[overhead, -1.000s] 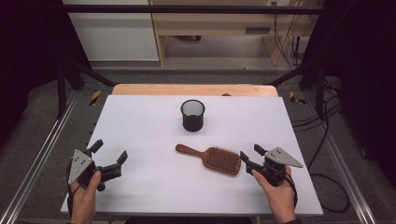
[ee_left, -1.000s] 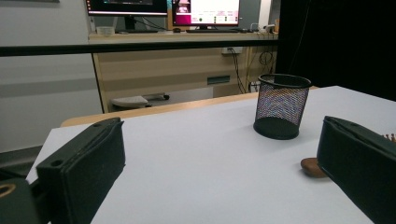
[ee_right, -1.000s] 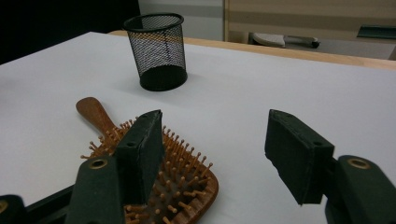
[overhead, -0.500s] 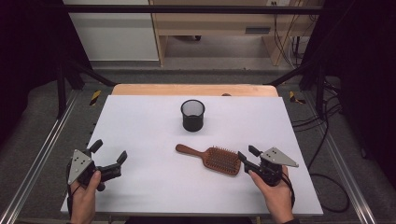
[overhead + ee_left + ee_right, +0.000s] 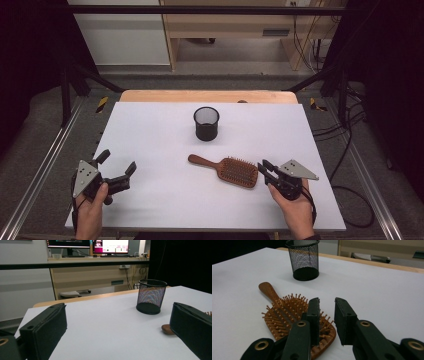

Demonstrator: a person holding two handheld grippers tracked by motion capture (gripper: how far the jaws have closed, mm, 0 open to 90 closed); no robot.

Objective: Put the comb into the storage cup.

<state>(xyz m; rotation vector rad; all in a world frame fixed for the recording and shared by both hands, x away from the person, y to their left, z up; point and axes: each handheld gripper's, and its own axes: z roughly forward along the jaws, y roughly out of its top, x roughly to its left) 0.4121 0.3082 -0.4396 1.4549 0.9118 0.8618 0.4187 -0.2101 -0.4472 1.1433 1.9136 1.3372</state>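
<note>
**My right tongs are at the brush**

My right tongs [image 5: 265, 170] sit at the lower right of the high view. The jaws stand a little way apart, with just a thin gap, and hold nothing. One jaw hangs over the wide end of the wooden hairbrush [image 5: 227, 170]. In the right gripper view that jaw [image 5: 313, 315] sits right above the pins.

My left tongs [image 5: 116, 167] are at the lower left, far from the brush. Those jaws are wide apart and empty.

The brush lies flat near the middle of the white table [image 5: 150, 135], pins up, with its handle pointing to the upper left. The black mesh cup [image 5: 206, 123] stands above it, well apart.

I think the gap may be too thin. If I push in, a jaw could bump the pins and shove the brush away.
</note>
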